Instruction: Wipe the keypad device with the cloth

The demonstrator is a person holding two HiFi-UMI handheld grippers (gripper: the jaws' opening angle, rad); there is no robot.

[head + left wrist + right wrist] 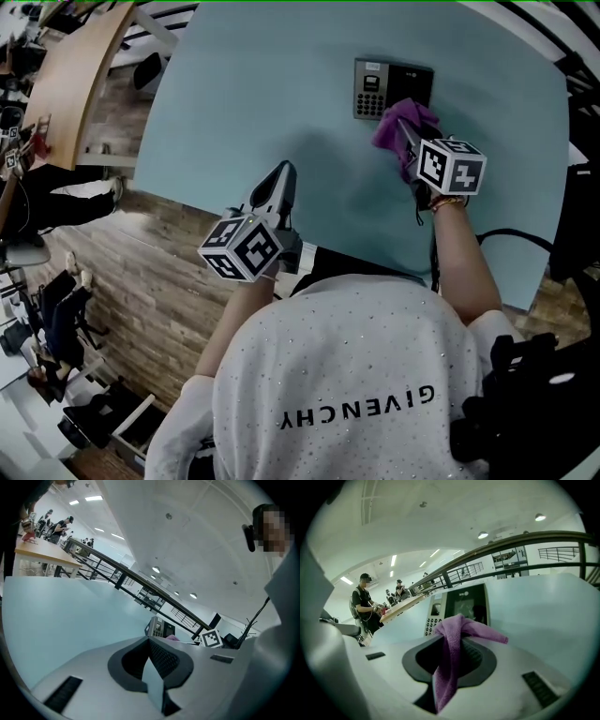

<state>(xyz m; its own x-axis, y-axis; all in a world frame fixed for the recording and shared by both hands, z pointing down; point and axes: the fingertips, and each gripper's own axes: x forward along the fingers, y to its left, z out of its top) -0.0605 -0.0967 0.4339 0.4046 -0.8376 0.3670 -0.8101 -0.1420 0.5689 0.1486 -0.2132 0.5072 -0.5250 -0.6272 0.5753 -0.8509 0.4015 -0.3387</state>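
Low and left of centre in the head view, hovering over the pale blue tabletop (234,112) with the left gripper (278,183) pressed together on nothing, well apart from the work. Further right, toward the upper middle, pinching the soft purple microfibre cloth (405,127) in the right gripper (407,142), bunched at the lower right corner of the grey-and-black keypad device (392,89) on the table. Probably light and limp, so best gripped by the gathered fold with a loose tail dragging; likely rigid, glossy-screened and apt to slide under a hard push.
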